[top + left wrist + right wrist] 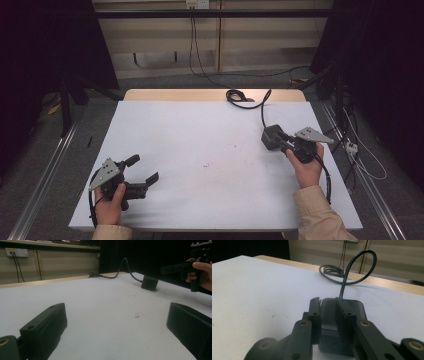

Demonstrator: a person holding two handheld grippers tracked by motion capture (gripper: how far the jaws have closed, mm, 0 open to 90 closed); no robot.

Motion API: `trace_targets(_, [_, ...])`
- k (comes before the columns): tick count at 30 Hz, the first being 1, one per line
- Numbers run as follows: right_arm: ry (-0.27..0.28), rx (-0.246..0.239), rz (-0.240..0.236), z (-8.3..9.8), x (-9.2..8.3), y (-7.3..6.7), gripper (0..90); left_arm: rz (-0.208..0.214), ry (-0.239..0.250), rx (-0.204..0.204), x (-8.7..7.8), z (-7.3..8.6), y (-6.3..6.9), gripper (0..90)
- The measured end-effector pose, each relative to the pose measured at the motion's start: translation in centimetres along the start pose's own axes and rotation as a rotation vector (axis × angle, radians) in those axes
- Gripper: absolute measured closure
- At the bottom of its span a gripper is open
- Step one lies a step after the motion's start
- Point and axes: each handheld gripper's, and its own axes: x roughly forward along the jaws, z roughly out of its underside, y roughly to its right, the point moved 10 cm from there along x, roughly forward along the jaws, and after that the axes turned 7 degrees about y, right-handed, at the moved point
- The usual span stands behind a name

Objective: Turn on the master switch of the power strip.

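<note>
A black power adapter (270, 136) lies at the right of the white table (200, 150), its cable (240, 96) running to a coil at the far edge. My right gripper (280, 140) reaches it from the right. In the right gripper view the adapter (358, 307) fills the gap between the jaws of the gripper (328, 302), whose pads lie against its sides. My left gripper (144, 167) rests near the front left corner, open, with nothing between its jaws. In the left gripper view that gripper (115, 322) faces bare tabletop, with the adapter (149, 283) and the right gripper (172, 268) far off.
The coiled cable (332, 271) lies on the wooden strip (210, 95) along the table's far edge. Wall sockets (17, 252) sit on the back wall. Metal rails (45, 170) run along the floor on both sides, and loose cables (367, 165) lie on the floor at right.
</note>
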Motion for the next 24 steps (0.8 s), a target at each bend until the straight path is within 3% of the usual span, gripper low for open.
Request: trace_targets(24, [-0.02,0.011,0.0,0.02,0.78,0.12,85.8,0.003,-0.002,0.002,0.01,0.02,0.02,2.7])
